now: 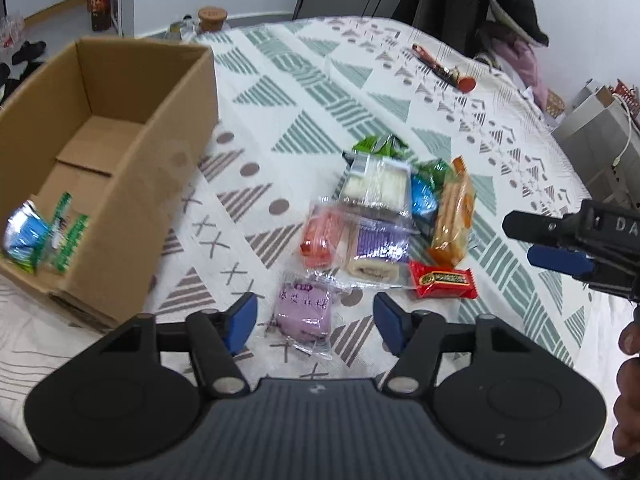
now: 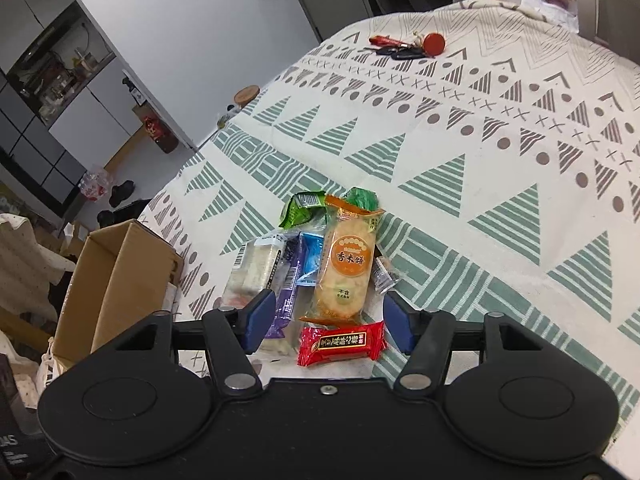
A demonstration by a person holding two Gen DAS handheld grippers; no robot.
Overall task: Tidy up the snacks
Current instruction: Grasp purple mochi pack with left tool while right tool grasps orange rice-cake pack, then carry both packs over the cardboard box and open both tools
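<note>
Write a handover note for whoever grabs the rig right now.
Left hand-held gripper: open, straddling the purple cake packet, not pinching it.
Right hand-held gripper: open, around the red candy bar, not gripping.
Cardboard box: on the tablecloth, left of the pile; two packets inside, blue and green-trimmed.
Left to do: the rest of the pile, including the orange rice cracker pack, goes into the box.

Left claw (image 1: 316, 322) jaws apart, straddling purple cake packet (image 1: 305, 312) on patterned tabletop (image 1: 280, 80); pads not touching it. Snack pile (image 1: 384, 216) just beyond. Cardboard box (image 1: 132, 184) left, holding blue-green packets (image 1: 40, 240). Right claw (image 1: 552, 244) enters at right edge.
</note>
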